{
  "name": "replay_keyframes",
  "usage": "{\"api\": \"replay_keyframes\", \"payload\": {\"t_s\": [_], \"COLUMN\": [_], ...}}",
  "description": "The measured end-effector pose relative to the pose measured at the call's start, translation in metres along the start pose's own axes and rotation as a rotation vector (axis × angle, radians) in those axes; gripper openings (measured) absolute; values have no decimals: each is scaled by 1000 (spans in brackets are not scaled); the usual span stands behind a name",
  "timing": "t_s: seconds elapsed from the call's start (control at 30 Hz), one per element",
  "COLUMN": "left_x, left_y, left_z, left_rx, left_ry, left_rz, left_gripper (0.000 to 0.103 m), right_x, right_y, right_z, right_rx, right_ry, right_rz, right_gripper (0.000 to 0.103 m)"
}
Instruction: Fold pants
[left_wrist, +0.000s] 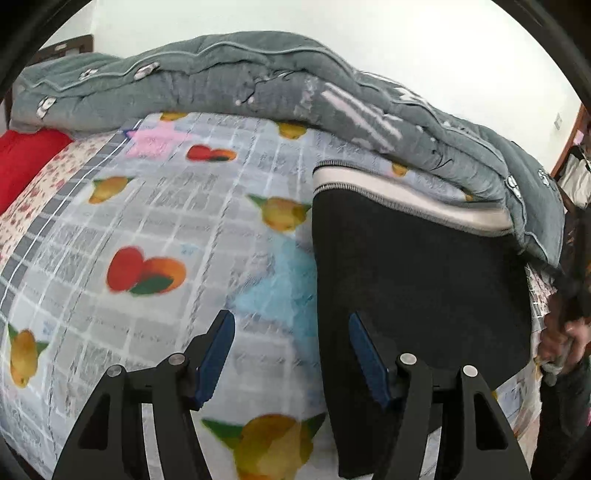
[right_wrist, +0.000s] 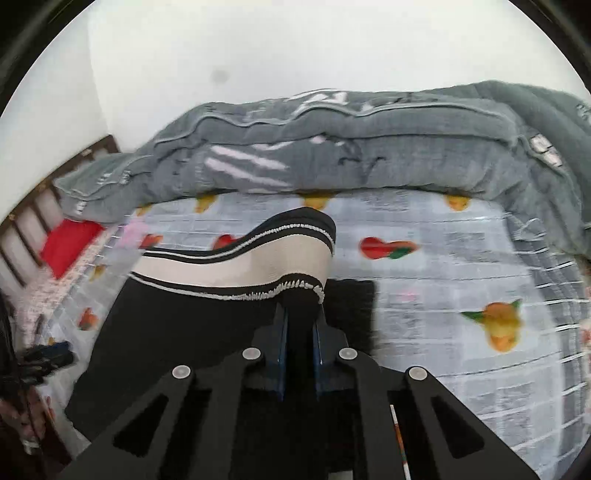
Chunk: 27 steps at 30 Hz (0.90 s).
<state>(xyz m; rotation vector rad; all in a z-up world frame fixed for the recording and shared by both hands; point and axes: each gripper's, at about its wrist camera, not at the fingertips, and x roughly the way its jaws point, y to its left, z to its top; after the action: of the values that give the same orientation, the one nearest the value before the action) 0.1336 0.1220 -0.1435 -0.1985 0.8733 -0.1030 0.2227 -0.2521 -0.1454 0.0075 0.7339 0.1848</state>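
Between right gripper (right_wrist: 300, 325) jaws, pants (right_wrist: 207, 332) waistband

The folded black fabric pants (left_wrist: 417, 280) are cut off at the lower edge; the fruit-printed grey checked bedsheet (left_wrist: 155, 221) is blurred.

Both views look forward along their tool's fingers, low over the bed (left_wrist: 155, 229), toward the quilt (left_wrist: 221, 66) and wall beyond. The left camera sits left of the pants (left_wrist: 417, 280); the right camera sits close above them. Both share pants, sheet and quilt.
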Motion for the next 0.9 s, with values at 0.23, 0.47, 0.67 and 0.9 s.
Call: {"api": "replay_keyframes", "payload": {"t_s": [0.23,0.47,0.67,0.9], "left_x": [14,54,126,137], "left_y": [-32,-81,-90,-85], "left_z": [30,86,102,100], "left_rx": [93,163,175,150], "left_ry": [-35,-75,9,-2], "left_rz": [24,38,124,99], "left_gripper": [63,63,66,72], "right_x": [10,9,62,75], "right_y": [-7,19,2,13], "right_z": [-9,27,19,24], "right_rx": [-9,-43,-4,-71], "right_ry": [41,-36,-2,-4], "right_rz": [-55,-7,10,-68], "right_gripper": [17,20,20,20]}}
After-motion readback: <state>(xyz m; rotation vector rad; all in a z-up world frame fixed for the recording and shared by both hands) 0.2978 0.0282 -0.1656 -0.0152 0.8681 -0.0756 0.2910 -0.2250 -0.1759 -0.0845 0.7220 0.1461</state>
